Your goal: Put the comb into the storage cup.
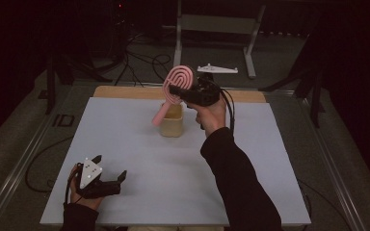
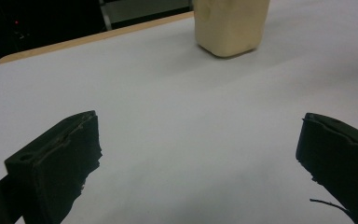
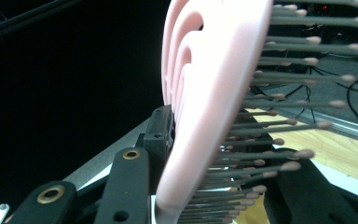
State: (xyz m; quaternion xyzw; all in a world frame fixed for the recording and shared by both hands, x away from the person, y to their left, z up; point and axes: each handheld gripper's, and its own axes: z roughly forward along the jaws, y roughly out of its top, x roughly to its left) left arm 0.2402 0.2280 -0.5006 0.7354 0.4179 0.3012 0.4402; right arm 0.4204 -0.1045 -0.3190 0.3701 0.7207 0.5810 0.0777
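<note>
The right gripper [image 1: 182, 91] is up over the far middle of the table, jaws clamped on the head of the pink hairbrush [image 1: 175, 86], and the right gripper view confirms it: the pink paddle [image 3: 205, 121] is pinched between the black jaws, bristles sticking out to one side. The brush hangs tilted, its handle pointing down at the cream-coloured cup [image 1: 172, 124] standing on the white table [image 1: 139, 144]; the handle tip sits at the near-left rim, and whether it is inside the cup or just in front of it cannot be told. So the grip is done and the brush is aloft at the cup; it still has to come to rest somewhere. The left gripper [image 1: 110, 168] waits near the front-left corner, jaws wide apart and empty, the cup [image 2: 230, 25] in sight ahead of it.
</note>
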